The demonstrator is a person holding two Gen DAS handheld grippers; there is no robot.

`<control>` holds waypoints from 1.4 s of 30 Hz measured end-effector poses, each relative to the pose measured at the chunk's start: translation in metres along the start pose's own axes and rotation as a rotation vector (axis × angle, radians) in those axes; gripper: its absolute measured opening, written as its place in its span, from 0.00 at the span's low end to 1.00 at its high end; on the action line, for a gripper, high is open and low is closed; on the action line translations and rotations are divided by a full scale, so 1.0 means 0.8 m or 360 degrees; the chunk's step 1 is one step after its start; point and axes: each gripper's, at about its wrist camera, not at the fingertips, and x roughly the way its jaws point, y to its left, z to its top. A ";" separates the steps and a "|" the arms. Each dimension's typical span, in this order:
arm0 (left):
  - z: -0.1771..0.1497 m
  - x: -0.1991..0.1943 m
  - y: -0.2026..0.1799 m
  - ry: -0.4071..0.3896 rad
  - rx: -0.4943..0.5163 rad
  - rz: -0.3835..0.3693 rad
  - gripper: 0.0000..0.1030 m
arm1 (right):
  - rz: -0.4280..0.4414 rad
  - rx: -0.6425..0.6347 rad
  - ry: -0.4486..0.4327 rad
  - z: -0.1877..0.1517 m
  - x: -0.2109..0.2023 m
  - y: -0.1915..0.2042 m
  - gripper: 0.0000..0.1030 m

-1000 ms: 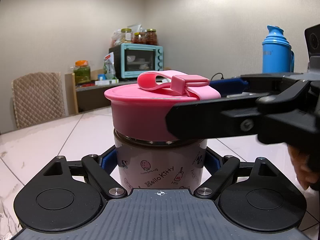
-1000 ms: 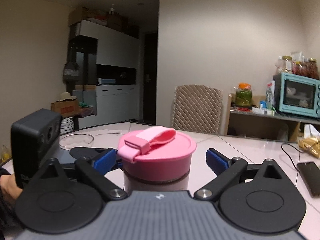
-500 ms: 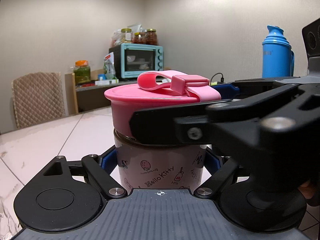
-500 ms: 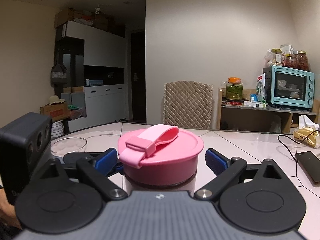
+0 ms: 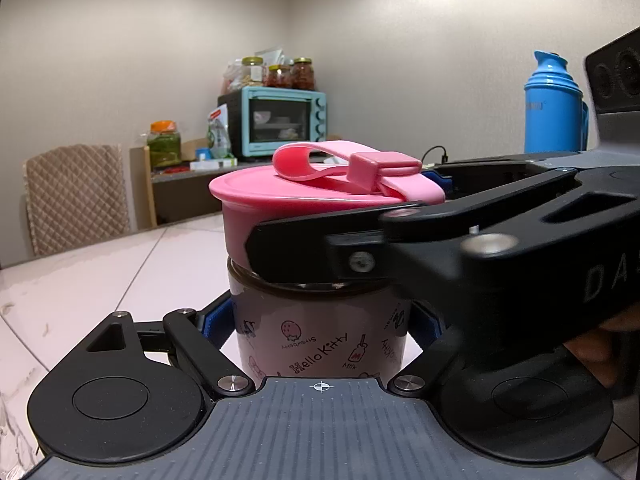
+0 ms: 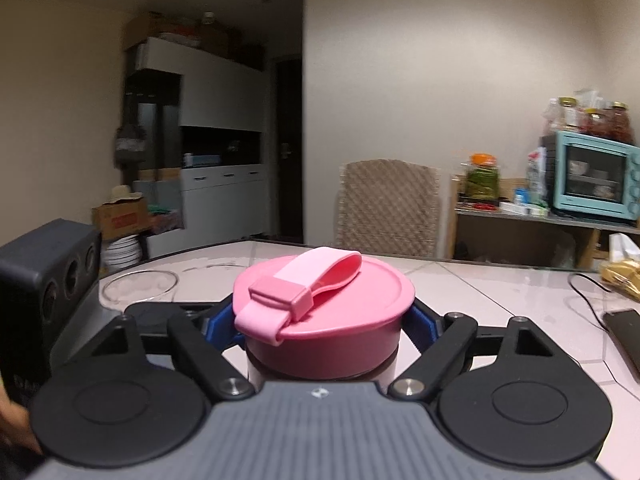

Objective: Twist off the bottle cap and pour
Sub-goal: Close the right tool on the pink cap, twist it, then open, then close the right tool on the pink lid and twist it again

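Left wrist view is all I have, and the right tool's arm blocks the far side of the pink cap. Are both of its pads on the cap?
Observer: Yes. In the right wrist view the right tool has a blue pad against each side of the pink cap.
Operator: Is there anything to pour into?
Observer: A clear glass bowl sits on the table, to the left of the cap in that view.
Operator: Is there anything to avoid on the other side?
Observer: A dark phone lies flat on the table at the far right.
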 end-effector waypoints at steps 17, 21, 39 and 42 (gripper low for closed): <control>0.000 0.000 0.001 0.0000 -0.0002 -0.0001 0.87 | 0.0613 -0.0127 0.0088 0.026 0.005 -0.073 0.83; 0.000 -0.001 0.001 0.0000 -0.0001 -0.0001 0.87 | 0.0593 -0.0112 0.0082 0.028 0.002 -0.070 0.83; 0.001 -0.001 0.000 0.0000 -0.0002 -0.0001 0.87 | 0.0144 -0.0013 -0.0016 0.020 -0.040 -0.022 0.98; 0.001 -0.001 0.000 0.0000 -0.0001 -0.0001 0.87 | 0.0061 -0.0008 -0.0032 0.017 -0.039 -0.014 0.98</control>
